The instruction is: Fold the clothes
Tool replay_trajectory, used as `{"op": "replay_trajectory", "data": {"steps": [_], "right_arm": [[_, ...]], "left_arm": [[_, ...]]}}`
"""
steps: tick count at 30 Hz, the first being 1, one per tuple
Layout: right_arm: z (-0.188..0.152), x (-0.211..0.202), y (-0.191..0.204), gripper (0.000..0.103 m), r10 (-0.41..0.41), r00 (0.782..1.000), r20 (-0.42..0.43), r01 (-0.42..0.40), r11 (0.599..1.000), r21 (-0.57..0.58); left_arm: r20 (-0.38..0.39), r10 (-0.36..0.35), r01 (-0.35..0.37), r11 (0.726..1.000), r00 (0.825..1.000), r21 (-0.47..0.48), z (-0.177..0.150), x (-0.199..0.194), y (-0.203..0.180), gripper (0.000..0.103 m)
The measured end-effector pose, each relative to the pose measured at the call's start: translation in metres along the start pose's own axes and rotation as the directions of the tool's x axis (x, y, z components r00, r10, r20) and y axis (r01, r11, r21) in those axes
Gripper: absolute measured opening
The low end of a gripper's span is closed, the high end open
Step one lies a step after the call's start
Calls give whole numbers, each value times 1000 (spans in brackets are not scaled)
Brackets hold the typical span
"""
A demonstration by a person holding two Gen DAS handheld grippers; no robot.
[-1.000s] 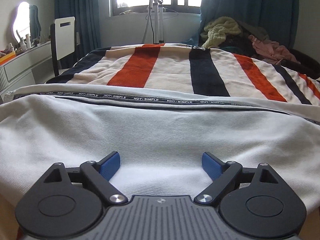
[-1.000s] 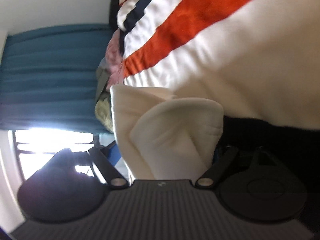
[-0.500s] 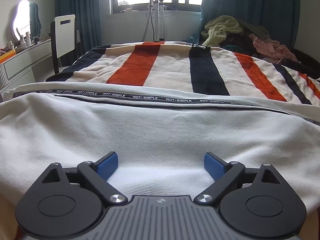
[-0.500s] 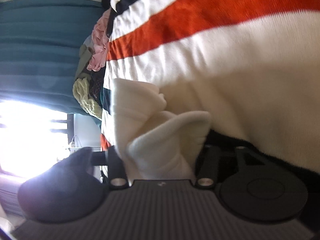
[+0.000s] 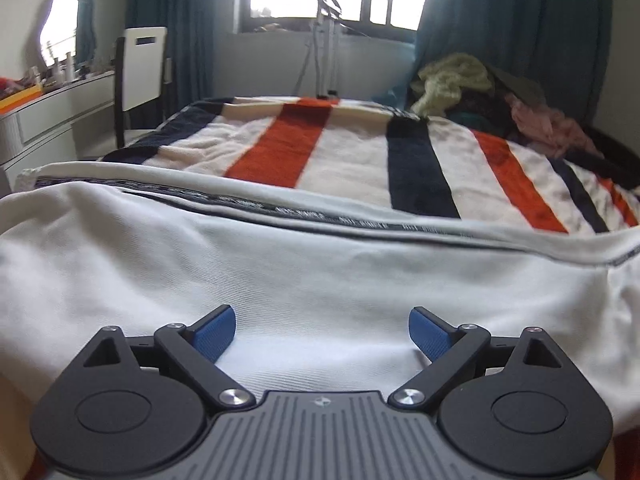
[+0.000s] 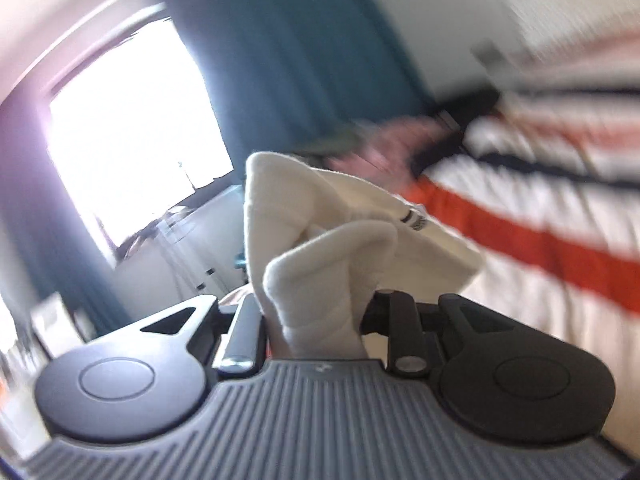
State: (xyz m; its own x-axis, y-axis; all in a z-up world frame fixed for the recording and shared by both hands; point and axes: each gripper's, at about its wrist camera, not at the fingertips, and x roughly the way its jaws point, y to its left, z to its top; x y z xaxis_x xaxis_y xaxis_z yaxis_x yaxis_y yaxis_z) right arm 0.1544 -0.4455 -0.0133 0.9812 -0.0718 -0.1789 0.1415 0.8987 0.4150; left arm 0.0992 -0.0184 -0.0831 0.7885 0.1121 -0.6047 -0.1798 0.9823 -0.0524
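A white garment [image 5: 320, 272] with a black lettered trim band lies spread across the near end of the bed. My left gripper [image 5: 322, 330] is open, its blue pads [image 5: 214, 330] just above the white cloth and holding nothing. My right gripper [image 6: 316, 316] is shut on a bunched fold of the white garment [image 6: 320, 264], lifted above the striped blanket [image 6: 540, 240]. The right wrist view is motion-blurred.
The bed carries a striped blanket [image 5: 360, 152] in cream, orange and navy. A heap of clothes [image 5: 500, 96] sits at the far right corner. A white chair [image 5: 142, 64] and a dresser [image 5: 52, 108] stand to the left. Teal curtains [image 5: 512, 20] frame the window.
My right gripper has swung and turned upright with the white cloth still pinched, now facing the window and curtain. My left gripper has stayed open and shifted only slightly.
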Motion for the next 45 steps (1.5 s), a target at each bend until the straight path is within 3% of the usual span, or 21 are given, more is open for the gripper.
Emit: {"op": "replay_trajectory", "data": {"steps": [2,6,8,11,13,19,23,26,27,31,33,34,36,37,42,44,45], "right_arm": [[-19,-12,48,26,29,999,28,-23,979,-202],[-77,-25,130,26,142,990,-10,-126,846,-518],[-116,-28,159,26,203,974,-99,-220,750,-624],[-179,-29,189,26,244,928,-282,-372,562,-738],[-215,-32,195,26,213,891,-400,-452,491,-745],[-203,-33,202,25,249,896,-368,-444,552,-706],[-207,-51,228,26,333,865,-375,-499,499,-708],[-227,-49,244,27,334,845,-418,-533,465,-707],[-231,-48,243,28,322,849,-420,-528,468,-709],[-220,-45,240,39,292,824,-485,-564,507,-652],[-207,-46,235,52,284,794,-537,-593,555,-583],[-199,-46,232,58,291,769,-569,-613,586,-529],[-185,-46,220,95,341,679,-651,-673,642,-366],[-179,-45,214,98,374,624,-686,-699,660,-276],[-146,-43,190,100,479,531,-699,-690,723,-29],[-132,-36,178,100,495,551,-672,-638,769,43],[-127,-34,174,100,477,585,-656,-600,798,44]], "left_arm": [[35,20,-18,998,999,-58,5,-11,10,95],[84,42,-26,983,996,-182,17,-30,34,95],[97,44,-19,970,994,-243,22,-37,47,95],[114,57,-20,953,992,-303,27,-45,60,95],[109,68,-28,942,992,-334,28,-47,66,95],[116,62,-14,927,991,-376,32,-47,72,95],[154,65,3,913,986,-408,40,-53,83,97],[156,48,23,907,987,-420,43,-52,93,98],[148,43,25,903,988,-428,43,-50,95,98],[121,14,44,884,993,-465,42,-44,103,98],[117,-1,56,880,993,-471,41,-42,103,98],[116,-6,60,881,993,-469,41,-42,102,98],[116,-11,63,887,993,-458,41,-43,100,98],[119,-17,70,888,993,-454,41,-45,99,98],[143,-67,122,898,988,-423,44,-57,99,97],[142,-79,132,899,987,-418,45,-57,99,98],[140,-82,134,899,987,-416,45,-55,98,98]]}}
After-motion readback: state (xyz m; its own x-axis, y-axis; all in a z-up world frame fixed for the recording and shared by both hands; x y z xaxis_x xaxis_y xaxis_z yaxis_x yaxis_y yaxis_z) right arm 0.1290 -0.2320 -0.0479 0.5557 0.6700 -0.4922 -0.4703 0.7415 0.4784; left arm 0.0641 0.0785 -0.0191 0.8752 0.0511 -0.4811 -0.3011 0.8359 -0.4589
